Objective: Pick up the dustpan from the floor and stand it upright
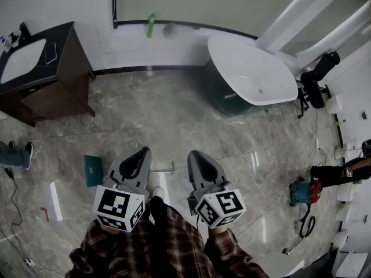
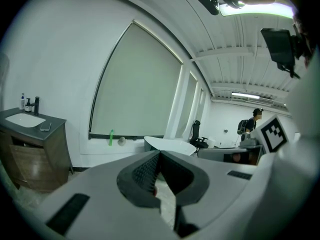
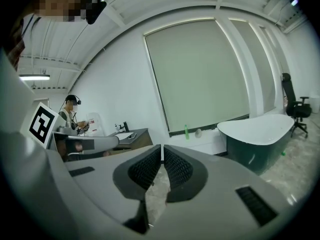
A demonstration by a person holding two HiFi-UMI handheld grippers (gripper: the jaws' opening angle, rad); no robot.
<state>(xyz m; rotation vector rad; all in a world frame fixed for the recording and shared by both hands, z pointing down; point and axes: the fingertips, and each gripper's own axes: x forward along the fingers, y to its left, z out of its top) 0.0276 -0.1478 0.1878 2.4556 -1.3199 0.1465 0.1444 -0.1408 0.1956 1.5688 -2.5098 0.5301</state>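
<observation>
with left gripper and right gripper both closed on nothing, and the dustpan flat just left of the left gripper, part its jaws wide before lowering squarely onto the handle.

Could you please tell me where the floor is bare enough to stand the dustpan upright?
The widest bare floor lies between the vanity cabinet and the bathtub. It is crowded at the right around the machine and cables, and cluttered left of the dustpan.
</observation>
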